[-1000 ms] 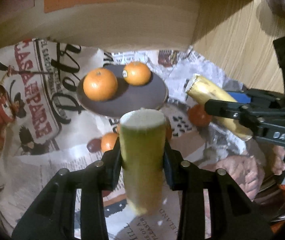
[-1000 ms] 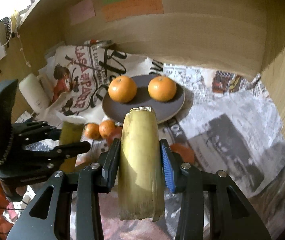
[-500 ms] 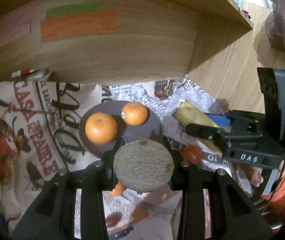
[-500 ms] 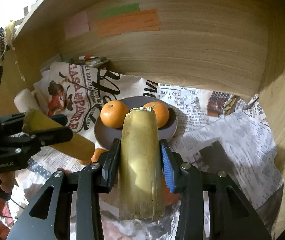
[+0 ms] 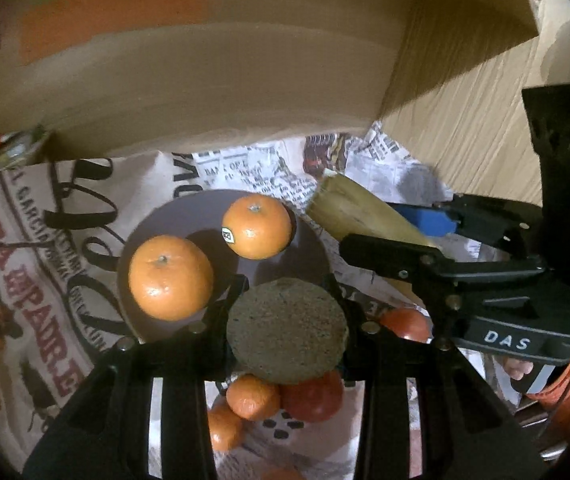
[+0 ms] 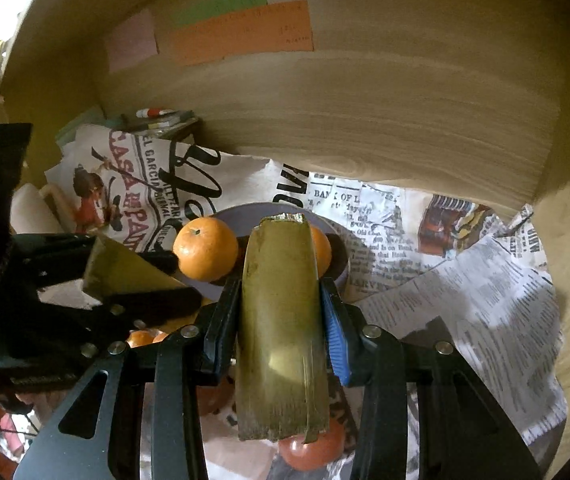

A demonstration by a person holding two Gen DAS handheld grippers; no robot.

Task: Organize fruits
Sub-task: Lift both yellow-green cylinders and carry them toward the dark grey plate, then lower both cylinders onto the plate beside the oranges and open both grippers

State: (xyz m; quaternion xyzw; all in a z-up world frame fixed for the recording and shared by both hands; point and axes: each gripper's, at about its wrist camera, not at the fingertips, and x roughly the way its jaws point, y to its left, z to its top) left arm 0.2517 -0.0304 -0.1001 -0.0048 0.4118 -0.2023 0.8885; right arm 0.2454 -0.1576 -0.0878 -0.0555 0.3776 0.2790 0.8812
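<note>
**Both grippers clamp cut banana pieces just short of the plate**

The left gripper [image 5: 287,308] is clamped on a yellow-green banana piece [image 5: 287,330], seen end-on in its own view as a rough grey-brown cut face. A second ago that piece pointed up and showed its full length; half a second ago it had tipped forward, and it now fills more of the view, with the plate closer. The right gripper [image 6: 281,300] is clamped on a longer yellow-brown banana piece [image 6: 281,320], unchanged in its grip, though the plate behind it sits closer than before.

Only the left view shows the small oranges and red tomatoes [image 5: 313,398] lying on the newspaper directly below the gripper, and the sticker on the far orange [image 5: 256,226]. Only the right view shows the left-held piece from the side, as a wedge, and the coloured paper notes [image 6: 241,30] sharply.

Beyond both grippers, the round dark grey plate [image 5: 157,224] holds two oranges, the nearer one [image 5: 170,277] to the left. In the right view the banana hides most of the second orange. Crumpled printed newspaper [image 6: 481,276] covers the table, backed by wooden walls [image 6: 405,112].
</note>
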